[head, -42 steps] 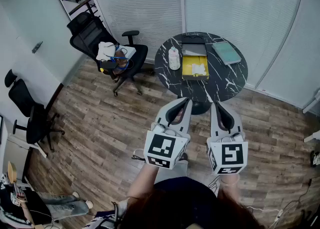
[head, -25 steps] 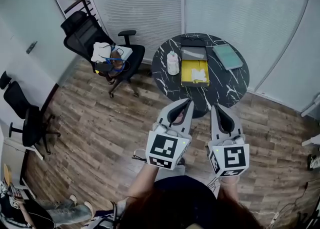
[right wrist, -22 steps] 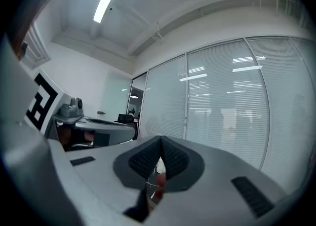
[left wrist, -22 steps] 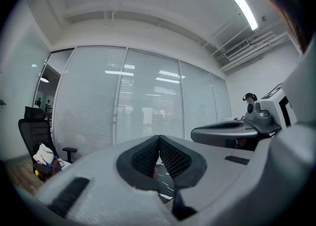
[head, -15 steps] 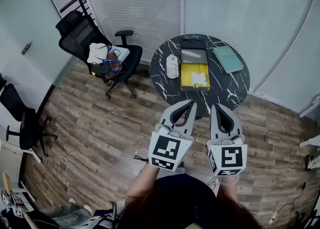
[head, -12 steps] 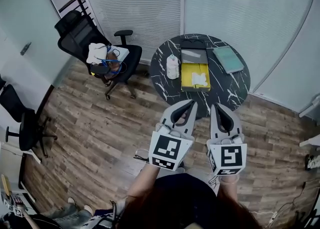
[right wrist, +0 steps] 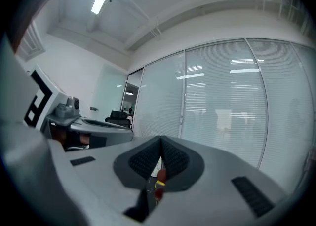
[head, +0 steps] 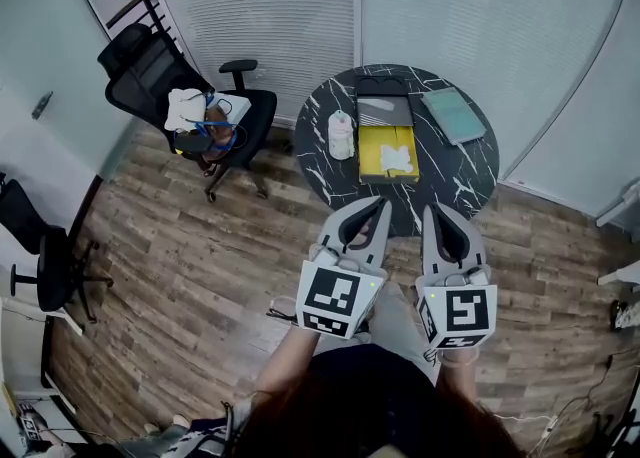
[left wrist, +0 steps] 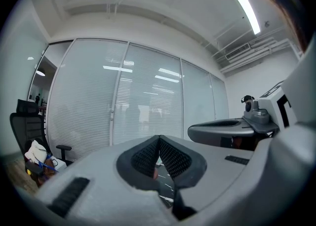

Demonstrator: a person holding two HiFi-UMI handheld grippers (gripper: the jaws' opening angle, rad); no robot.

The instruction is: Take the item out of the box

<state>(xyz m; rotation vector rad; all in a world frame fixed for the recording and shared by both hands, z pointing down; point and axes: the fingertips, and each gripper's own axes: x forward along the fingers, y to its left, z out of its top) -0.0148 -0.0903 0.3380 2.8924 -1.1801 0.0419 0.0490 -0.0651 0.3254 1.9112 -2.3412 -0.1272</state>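
We hold the left tongs and the right tongs side by side above the wooden floor, short of the round marble worktop. Each pair is pressed together at the tips, pinching nothing. On the worktop the yellow box lies open with a white item inside, between a bottle and a green book.

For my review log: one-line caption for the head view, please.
Left gripper and right gripper, shut and empty, short of the round table bearing a yellow box.
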